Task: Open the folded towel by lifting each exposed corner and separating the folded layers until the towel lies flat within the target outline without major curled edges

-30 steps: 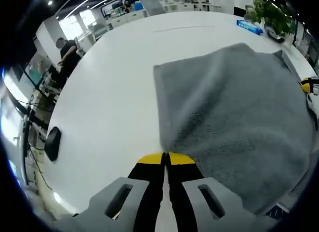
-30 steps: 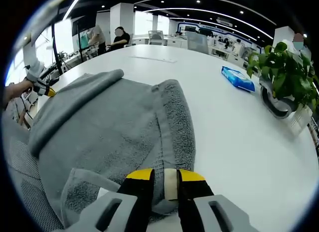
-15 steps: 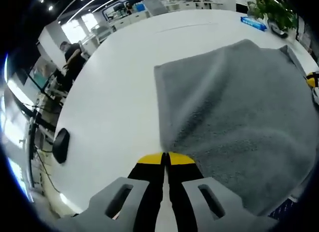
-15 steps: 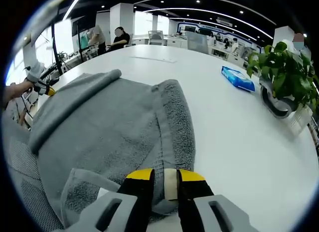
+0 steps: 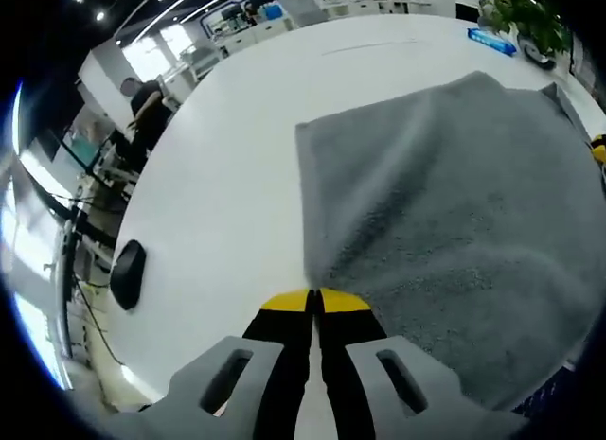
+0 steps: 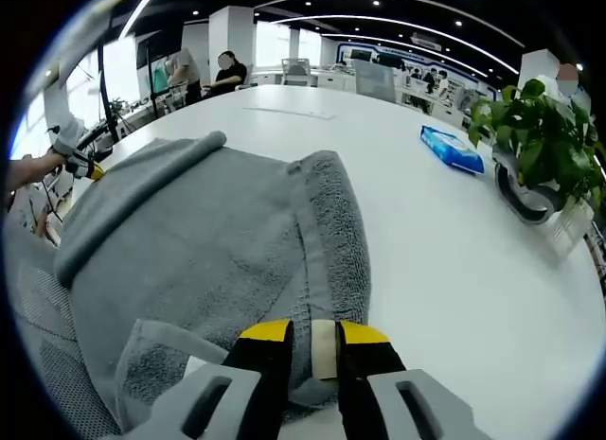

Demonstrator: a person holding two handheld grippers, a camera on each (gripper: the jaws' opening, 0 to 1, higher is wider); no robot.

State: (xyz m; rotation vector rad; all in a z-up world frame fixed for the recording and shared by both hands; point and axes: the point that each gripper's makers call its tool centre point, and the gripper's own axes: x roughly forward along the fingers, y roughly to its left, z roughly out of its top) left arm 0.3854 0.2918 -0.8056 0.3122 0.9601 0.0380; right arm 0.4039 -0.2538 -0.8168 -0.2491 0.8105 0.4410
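A grey towel (image 5: 445,213) lies partly unfolded on the white table (image 5: 237,175). My left gripper (image 5: 315,298) is shut on the towel's near corner, lifting that edge off the table. In the right gripper view the towel (image 6: 208,251) shows a folded-over hem strip running up its right side. My right gripper (image 6: 315,331) is shut on the towel's near edge, with a pale label between its jaws. The left gripper (image 6: 83,170) appears at the far left of that view, held by a hand. The right gripper's yellow tip (image 5: 598,152) shows at the right edge of the left gripper view.
A potted plant (image 6: 540,137) and a blue packet (image 6: 453,149) stand on the table's far right. A black oval object (image 5: 127,273) sits by the table's left edge. People (image 6: 227,69) sit at desks in the background. A mesh chair (image 6: 38,364) is at lower left.
The left gripper view has shifted slightly, with the black oval object further into view. The towel's left side sits a little lower in the right gripper view. Both grips hold.
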